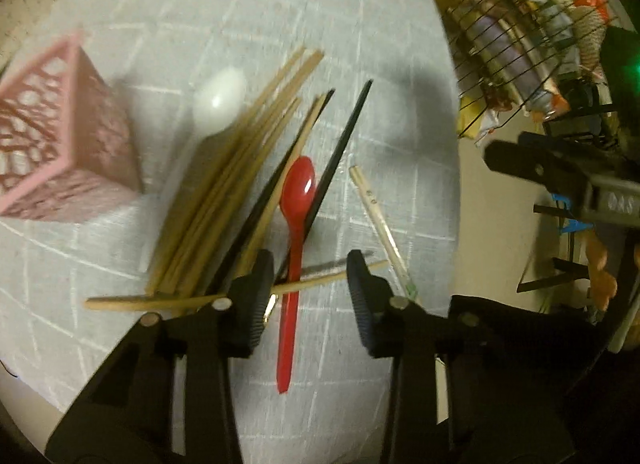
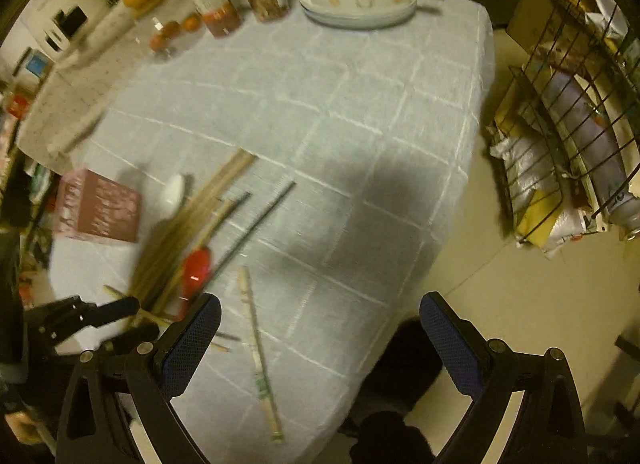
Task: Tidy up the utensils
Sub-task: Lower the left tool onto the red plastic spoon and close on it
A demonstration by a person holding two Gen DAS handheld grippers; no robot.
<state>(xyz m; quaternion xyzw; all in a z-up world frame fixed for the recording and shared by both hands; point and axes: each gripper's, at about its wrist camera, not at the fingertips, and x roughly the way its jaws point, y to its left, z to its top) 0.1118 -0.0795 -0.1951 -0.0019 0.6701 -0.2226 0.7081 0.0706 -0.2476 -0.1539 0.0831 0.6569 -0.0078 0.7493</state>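
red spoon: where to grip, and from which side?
Grip the red spoon on its bare lower handle, near the table edge, coming from above with the fingers across its width. It lies flat; chopsticks cross the handle further up near the bowl.

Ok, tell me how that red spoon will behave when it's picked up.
The red spoon looks like thin plastic: probably light and fairly stiff. Its glossy surface may slip. It lies among the chopsticks, so lifting it could drag some along.

A pink holder (image 1: 60,144) with little holes lies tipped on its side at the left. Beside it, tan chopsticks (image 1: 224,192) lie in a messy pile with two black ones (image 1: 344,140). A white spoon (image 1: 218,98) and a red spoon (image 1: 294,232) lie there too. One wrapped pair (image 1: 378,216) lies at the right.
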